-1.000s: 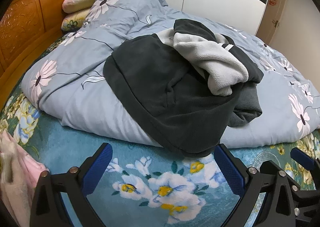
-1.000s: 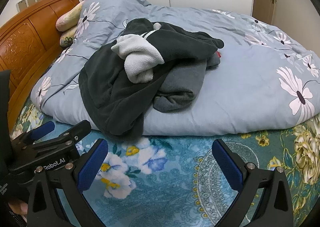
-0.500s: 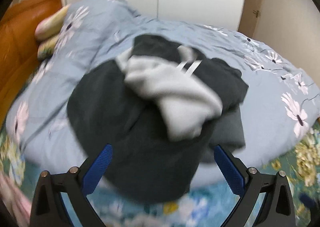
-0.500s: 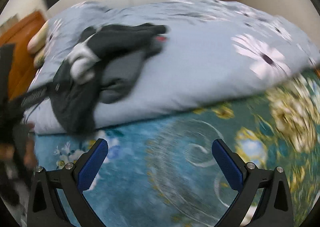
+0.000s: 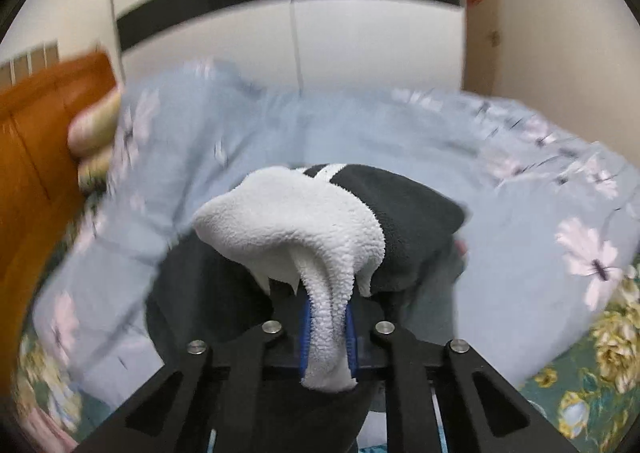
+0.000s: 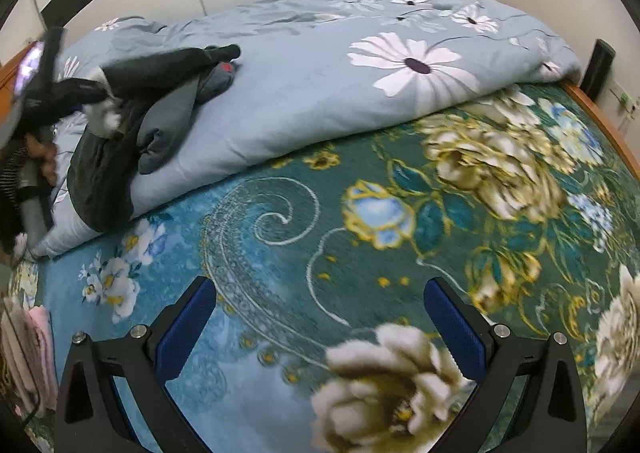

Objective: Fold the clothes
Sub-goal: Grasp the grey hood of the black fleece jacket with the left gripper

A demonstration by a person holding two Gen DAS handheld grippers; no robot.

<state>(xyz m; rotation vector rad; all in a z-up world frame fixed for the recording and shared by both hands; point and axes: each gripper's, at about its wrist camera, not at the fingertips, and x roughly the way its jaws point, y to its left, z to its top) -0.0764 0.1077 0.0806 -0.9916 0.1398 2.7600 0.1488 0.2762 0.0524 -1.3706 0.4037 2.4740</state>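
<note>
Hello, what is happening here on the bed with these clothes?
A person is starting to fold clothes. The left gripper has its jaws shut on the white fleece lining of a dark grey fleece jacket that lies on the light blue flowered quilt. The right gripper is open and empty over the teal floral bedsheet.

My left gripper (image 5: 327,337) pinches the hoodie's (image 5: 404,221) white fleece lining (image 5: 296,229); the dark, crumpled hoodie lies bunched just ahead of it.
</note>
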